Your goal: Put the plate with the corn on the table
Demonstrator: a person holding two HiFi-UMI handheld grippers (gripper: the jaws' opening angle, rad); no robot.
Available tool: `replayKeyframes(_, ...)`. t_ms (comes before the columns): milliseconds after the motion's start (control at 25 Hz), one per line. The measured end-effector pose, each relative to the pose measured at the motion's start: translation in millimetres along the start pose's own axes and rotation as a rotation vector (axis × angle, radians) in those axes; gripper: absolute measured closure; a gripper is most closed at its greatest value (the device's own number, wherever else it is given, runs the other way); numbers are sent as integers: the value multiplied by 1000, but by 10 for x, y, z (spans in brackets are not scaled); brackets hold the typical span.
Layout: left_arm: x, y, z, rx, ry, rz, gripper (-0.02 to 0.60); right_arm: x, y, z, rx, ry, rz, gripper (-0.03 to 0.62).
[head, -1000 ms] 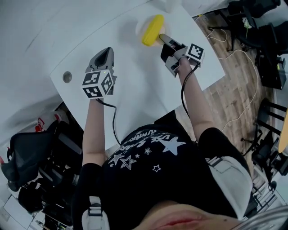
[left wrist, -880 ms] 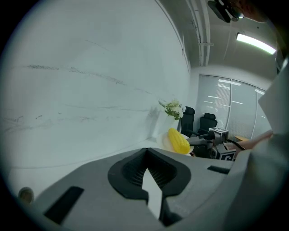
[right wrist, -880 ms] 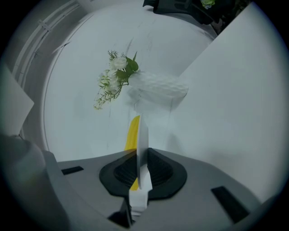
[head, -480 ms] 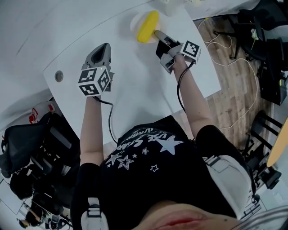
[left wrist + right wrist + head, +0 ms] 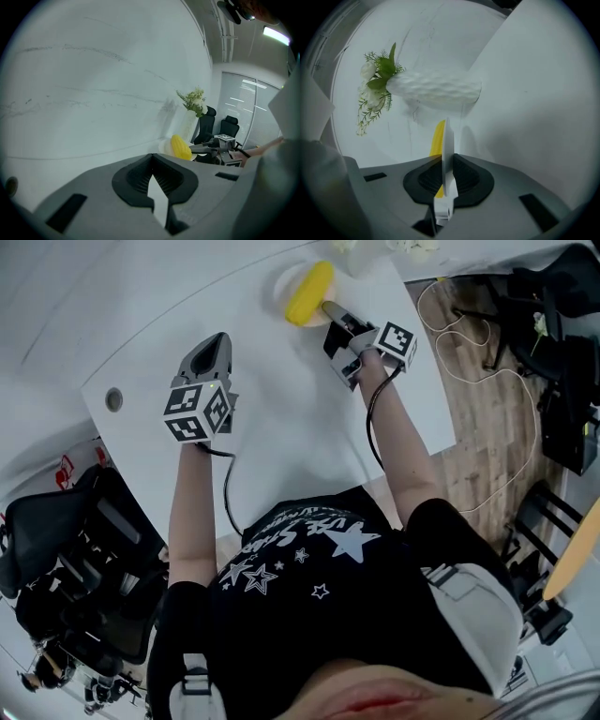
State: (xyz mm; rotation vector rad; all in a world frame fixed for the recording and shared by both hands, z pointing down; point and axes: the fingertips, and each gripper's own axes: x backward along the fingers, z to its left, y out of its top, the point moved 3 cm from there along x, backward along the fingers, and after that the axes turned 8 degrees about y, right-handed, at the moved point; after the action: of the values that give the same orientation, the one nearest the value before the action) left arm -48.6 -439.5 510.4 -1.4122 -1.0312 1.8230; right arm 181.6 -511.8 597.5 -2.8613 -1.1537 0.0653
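Right gripper view: my right gripper clamps the plate rim near the vase so the corn shouldn't roll, while my left gripper is closed and empty.

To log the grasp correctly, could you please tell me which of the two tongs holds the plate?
The right tongs: they are shut on the rim of the white plate carrying the corn. The left tongs are shut on nothing.

1. Table: smooth, matt white top.
2. Plate: smooth white, faintly glossy.
3. Corn: yellow, ribbed, plastic-looking.
4. Vase: white, dimpled, matt.
5. Floor: wood planks.
6. Left gripper: matt grey plastic, ribbed black pads.
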Motion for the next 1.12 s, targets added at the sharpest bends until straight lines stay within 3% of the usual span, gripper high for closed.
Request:
replayKeyframes(400,-181,-96,26,52,5,22,575,-48,96,-160,-58,-44,-51,562)
replayKeyframes(560,-252,-139,8,70,1,33,575,-71,132,-209,-97,-102,-66,562)
replayKeyframes(880,-288,-147,-15,68,-12,33,574,-83,165,-238,-129,-148,-97,563)
replayKeyframes(1120,-274,-164,15,75,-12,37,574,-78,178,-293,-105,-251,-97,571)
